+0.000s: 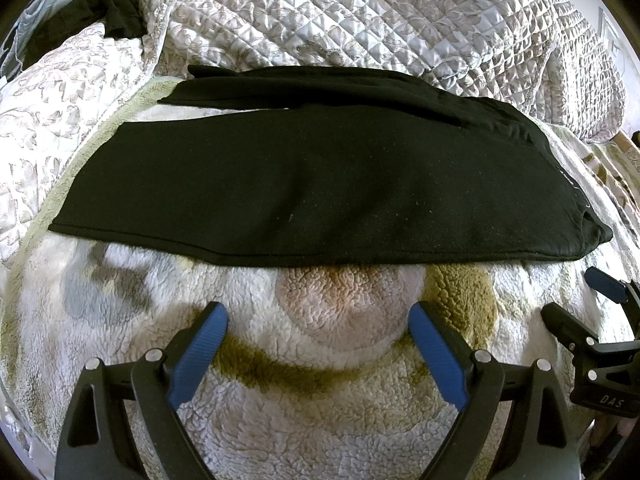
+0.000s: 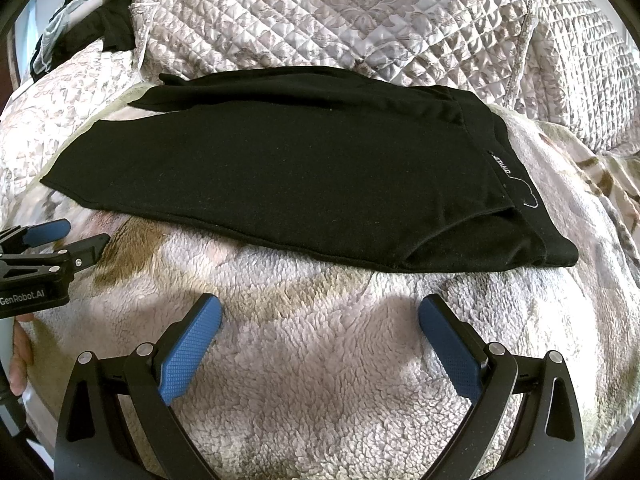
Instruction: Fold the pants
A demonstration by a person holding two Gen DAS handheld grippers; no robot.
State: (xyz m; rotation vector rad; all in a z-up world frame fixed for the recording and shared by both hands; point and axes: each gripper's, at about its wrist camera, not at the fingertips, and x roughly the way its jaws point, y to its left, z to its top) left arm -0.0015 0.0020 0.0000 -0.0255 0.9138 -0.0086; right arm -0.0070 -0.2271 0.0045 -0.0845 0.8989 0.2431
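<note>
Black pants (image 1: 312, 176) lie flat across a fleece blanket (image 1: 320, 392), legs stacked one over the other, waistband at the right with a white logo (image 2: 516, 180). They also show in the right wrist view (image 2: 280, 176). My left gripper (image 1: 318, 320) is open and empty, hovering over the blanket just short of the pants' near edge. My right gripper (image 2: 320, 312) is open and empty, also just short of the near edge, closer to the waistband. Each gripper shows in the other's view: the right one (image 1: 592, 304) and the left one (image 2: 76, 240).
A quilted bedspread (image 1: 360, 20) is bunched up behind the pants. Another dark garment (image 1: 100, 20) lies at the far left by a pillow (image 1: 60, 92). The blanket (image 2: 340, 380) spreads under both grippers.
</note>
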